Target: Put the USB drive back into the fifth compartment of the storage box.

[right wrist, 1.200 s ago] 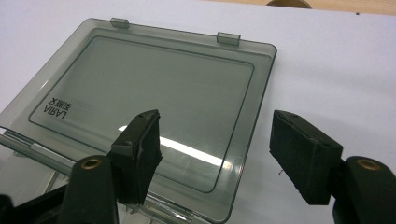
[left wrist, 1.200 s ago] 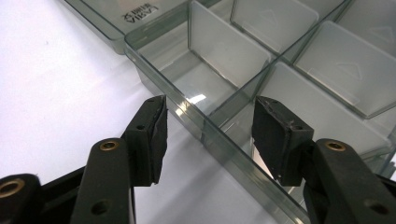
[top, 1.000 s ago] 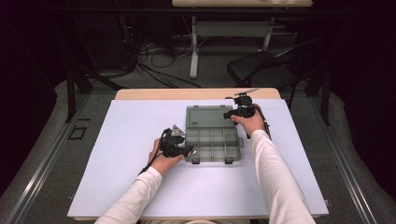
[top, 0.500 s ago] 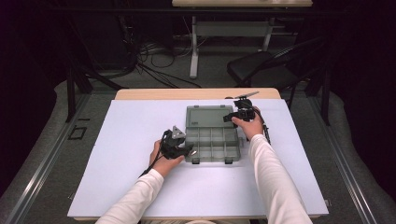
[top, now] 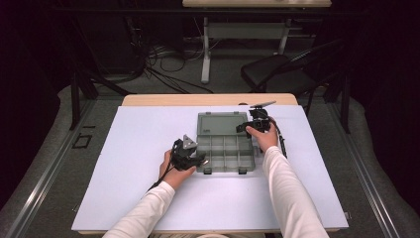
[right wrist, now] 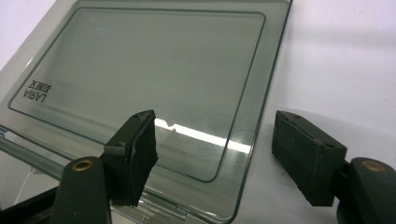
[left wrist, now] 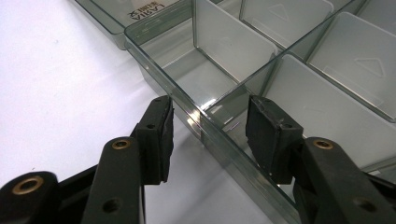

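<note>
A clear grey compartment box [top: 225, 154] lies open on the white table [top: 138, 144], its lid [top: 218, 124] flat behind it. My left gripper [top: 190, 154] is at the box's front left corner. In the left gripper view it [left wrist: 210, 109] straddles the box wall [left wrist: 224, 42], one jaw outside and one inside a compartment. Its jaws have closed in a little, but the pads stand off the wall. My right gripper [top: 247, 128] is at the lid's right edge. In the right gripper view it [right wrist: 215, 126] is open, one jaw over the lid [right wrist: 140, 60], the other over the table.
The compartments I can see are empty. Beyond the table's far wooden edge [top: 208, 99] stand a dark chair [top: 277, 69], a table leg [top: 205, 54] and loose cables [top: 158, 69] on the floor. White table surface spreads left, right and in front of the box.
My right gripper has shifted slightly nearer along the lid's right edge. The left hand and the box have stayed put.
</note>
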{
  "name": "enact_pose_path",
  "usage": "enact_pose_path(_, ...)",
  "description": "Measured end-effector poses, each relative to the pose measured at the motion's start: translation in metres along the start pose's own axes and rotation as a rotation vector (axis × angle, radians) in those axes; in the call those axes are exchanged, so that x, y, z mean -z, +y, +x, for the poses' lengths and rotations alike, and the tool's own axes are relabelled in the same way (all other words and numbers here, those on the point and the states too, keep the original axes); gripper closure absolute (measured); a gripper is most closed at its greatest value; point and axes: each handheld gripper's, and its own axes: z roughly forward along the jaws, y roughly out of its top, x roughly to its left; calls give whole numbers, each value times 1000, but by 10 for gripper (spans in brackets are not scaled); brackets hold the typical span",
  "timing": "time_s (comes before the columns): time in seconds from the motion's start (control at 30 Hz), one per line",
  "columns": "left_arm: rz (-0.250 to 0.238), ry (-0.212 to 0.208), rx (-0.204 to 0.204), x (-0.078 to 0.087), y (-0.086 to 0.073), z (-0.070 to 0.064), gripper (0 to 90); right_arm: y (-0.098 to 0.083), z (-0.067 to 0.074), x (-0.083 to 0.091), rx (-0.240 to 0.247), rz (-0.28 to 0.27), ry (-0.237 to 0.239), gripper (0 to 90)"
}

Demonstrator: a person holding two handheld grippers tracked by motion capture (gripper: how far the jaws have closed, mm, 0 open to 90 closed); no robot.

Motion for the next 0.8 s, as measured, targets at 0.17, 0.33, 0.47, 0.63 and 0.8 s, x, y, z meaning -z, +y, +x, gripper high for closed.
enact_pose_path(0.17, 1, -3, 7, 0, 0, 0, 526, -1, 0, -1, -15, 5, 30, 327)
enact_pose_path(0.33, 2, -3, 7, 0, 0, 0, 528, -1, 0, -1, -15, 7, 32, 330)
enact_pose_path(0.47, 4, -9, 12, 0, 0, 1, 527, -2, -1, -1, -10, -1, 41, 333)
enact_pose_path(0.63, 15, -14, 10, 1, 0, 2, 530, -2, -1, -1, -7, 0, 44, 335)
enact_pose_path(0.8, 15, -14, 11, 1, 0, 2, 535, -2, -2, 0, -22, 3, 49, 345)
